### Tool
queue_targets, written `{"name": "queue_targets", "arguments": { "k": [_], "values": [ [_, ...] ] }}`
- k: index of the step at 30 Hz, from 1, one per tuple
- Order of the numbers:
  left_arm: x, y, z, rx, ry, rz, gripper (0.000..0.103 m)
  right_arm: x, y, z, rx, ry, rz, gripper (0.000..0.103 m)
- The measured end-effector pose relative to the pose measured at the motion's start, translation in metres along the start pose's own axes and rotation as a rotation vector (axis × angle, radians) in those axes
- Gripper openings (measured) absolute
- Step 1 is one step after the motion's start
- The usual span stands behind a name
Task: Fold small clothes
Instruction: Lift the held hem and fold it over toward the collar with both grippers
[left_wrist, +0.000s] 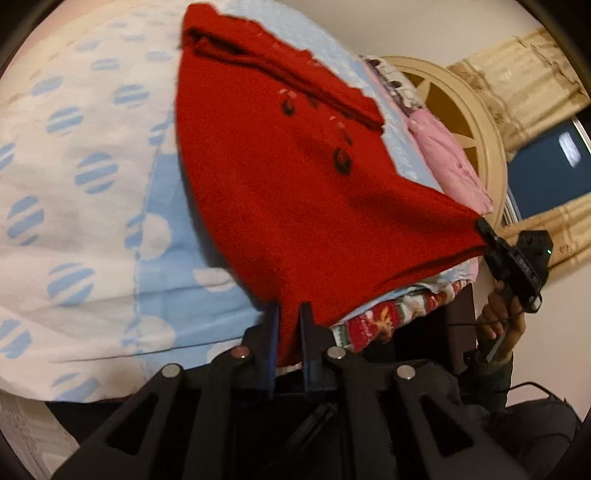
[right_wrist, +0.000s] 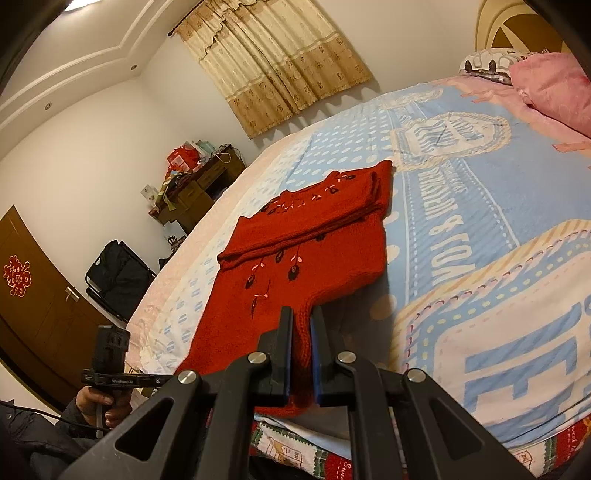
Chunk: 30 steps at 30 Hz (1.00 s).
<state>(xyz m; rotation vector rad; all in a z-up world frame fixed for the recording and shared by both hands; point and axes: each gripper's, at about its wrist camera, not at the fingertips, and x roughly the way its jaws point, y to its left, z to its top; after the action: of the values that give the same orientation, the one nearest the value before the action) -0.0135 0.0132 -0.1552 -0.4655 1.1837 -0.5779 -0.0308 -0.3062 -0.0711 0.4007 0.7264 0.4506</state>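
- Red knitted sweater (left_wrist: 295, 177) fills the middle of the left wrist view, lying on the bed cover (left_wrist: 74, 184), which is pale blue and white with striped dots.
- Left gripper (left_wrist: 290, 325) has its jaws pressed together on the sweater's near hem, at the near edge of the bed; red fabric runs down between the two blue pads.
- Right gripper (left_wrist: 487, 230), seen from outside at the right of this view, pinches the other hem corner; the hand (left_wrist: 498, 317) holding it shows below, in a dark sleeve.
- Pink pillow (left_wrist: 450, 162) lies at the far end of the bed, before a cream headboard (left_wrist: 480, 122).
- Right wrist view: the sweater (right_wrist: 295, 258) lies flat on the cover (right_wrist: 480, 221) near the bed's left edge, its upper part folded over into a band, dark embroidered flowers on its front.
- Right gripper (right_wrist: 303, 325) has its jaws closed on the near hem, the knit edge clamped between the pads.
- Left gripper's body (right_wrist: 110, 354) and its hand (right_wrist: 99, 406) show at lower left, at the sweater's other corner; its fingertips are hidden there.
- Beige curtain (right_wrist: 273, 62), a cluttered desk (right_wrist: 195, 184) and a brown door (right_wrist: 37, 295) stand beyond the bed.
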Motion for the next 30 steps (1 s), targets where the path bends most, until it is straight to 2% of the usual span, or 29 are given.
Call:
{"name": "queue_targets", "arguments": {
  "k": [2,8,14,18,30],
  "values": [
    [-0.018,-0.008,0.005,0.028,-0.057,0.003,0.009,-0.001,0.000,0.000,0.006,-0.006,0.010,0.008],
    [-0.072,-0.017,0.038,0.053,-0.222,-0.084,0.009,-0.002,-0.002,0.014,0.026,-0.017,0.056,0.008],
    [-0.082,-0.008,0.086,0.019,-0.273,-0.126,0.006,0.010,-0.006,0.049,0.040,-0.037,0.082,0.008],
    [-0.072,-0.009,0.121,0.043,-0.289,-0.112,0.005,0.027,-0.008,0.079,0.051,-0.038,0.095,0.008],
    [-0.056,0.025,0.228,-0.013,-0.361,-0.109,0.005,0.095,-0.014,0.182,0.055,-0.034,0.067,0.008]
  ]
}}
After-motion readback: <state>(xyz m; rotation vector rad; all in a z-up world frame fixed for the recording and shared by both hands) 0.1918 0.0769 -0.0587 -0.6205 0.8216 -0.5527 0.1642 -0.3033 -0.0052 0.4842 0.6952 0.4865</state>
